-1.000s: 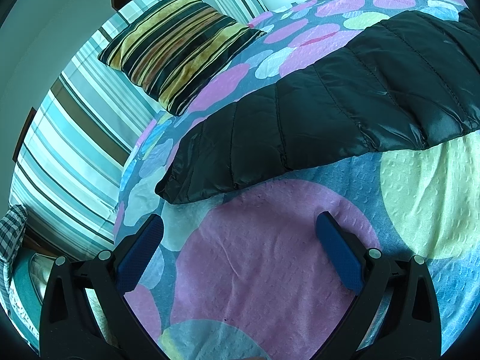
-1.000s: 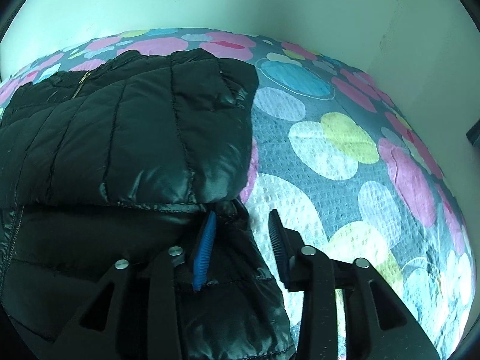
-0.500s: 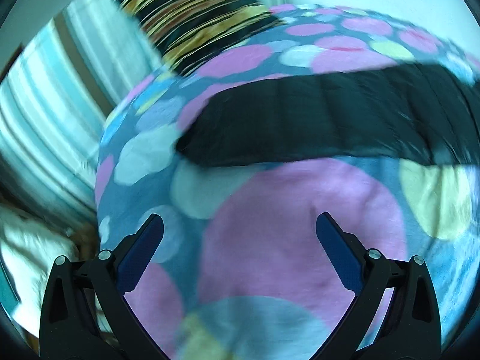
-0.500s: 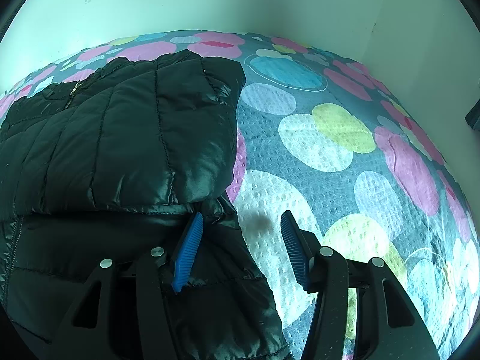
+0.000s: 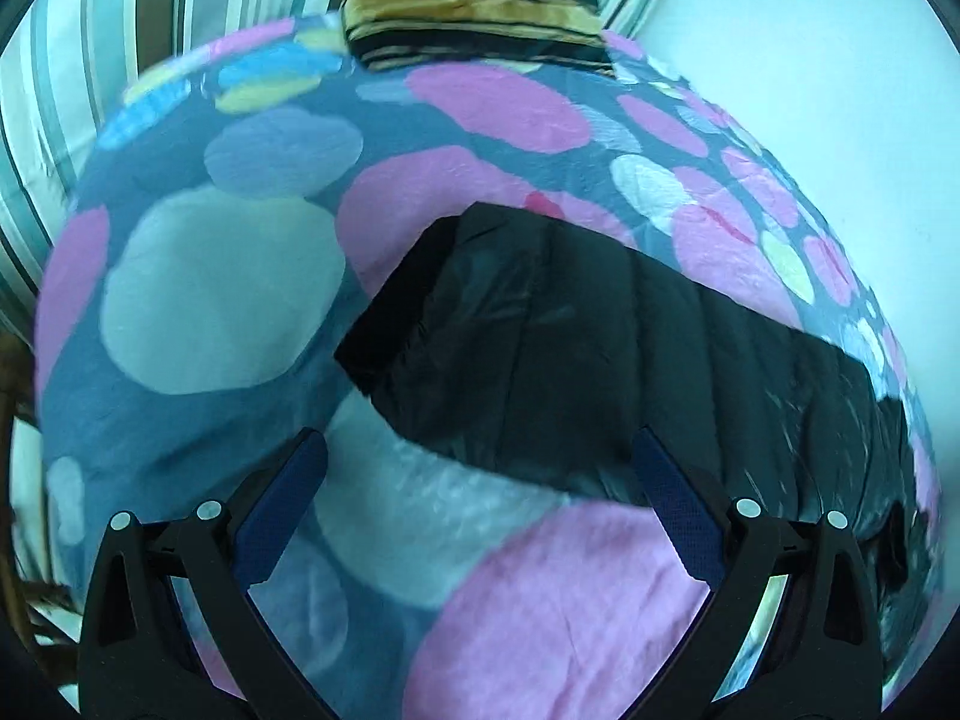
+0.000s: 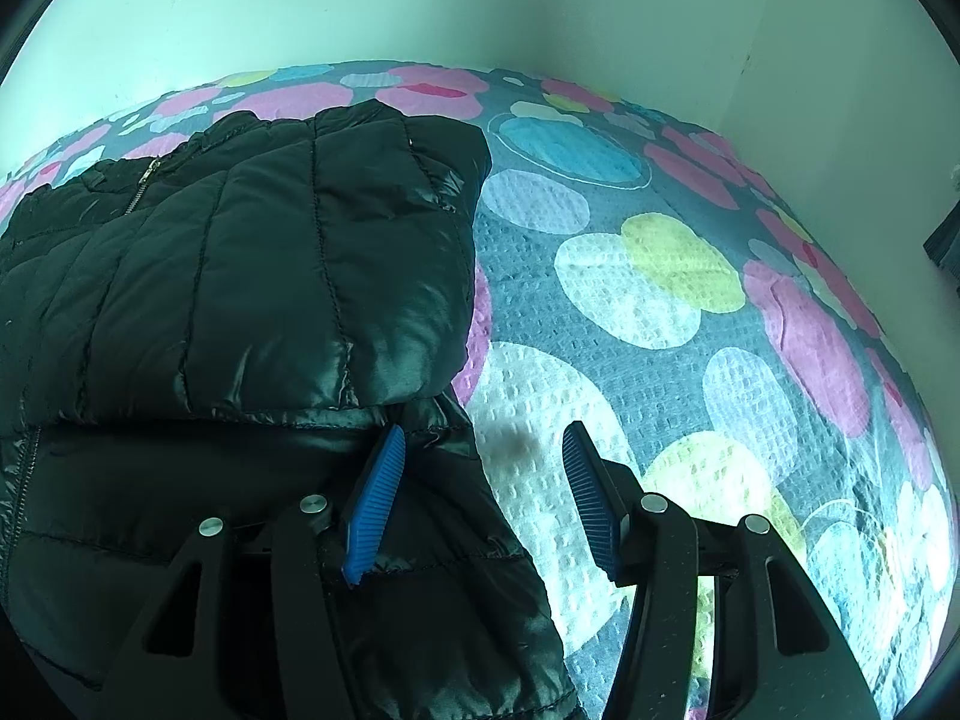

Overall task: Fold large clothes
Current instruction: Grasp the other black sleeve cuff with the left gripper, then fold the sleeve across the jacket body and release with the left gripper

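Note:
A black quilted puffer jacket (image 6: pixel 252 300) lies on a bed with a dotted blanket (image 6: pixel 660 312), one part folded over the rest. In the left wrist view the jacket's sleeve (image 5: pixel 570 360) stretches across the blanket (image 5: pixel 210 300). My left gripper (image 5: pixel 480 480) is open and empty, hovering just before the sleeve's near edge. My right gripper (image 6: pixel 480 456) is open and empty over the jacket's right edge, its left finger (image 6: pixel 375 504) above the fabric, its right finger (image 6: pixel 591 504) above the blanket.
A striped pillow (image 5: pixel 474 6) lies at the head of the bed, with a striped sheet (image 5: pixel 72 90) beside it. White walls (image 6: pixel 480 6) border the bed on the far side and right.
My left gripper has swung round towards the sleeve's end, still open. My right gripper has opened wider and let go of the jacket's edge.

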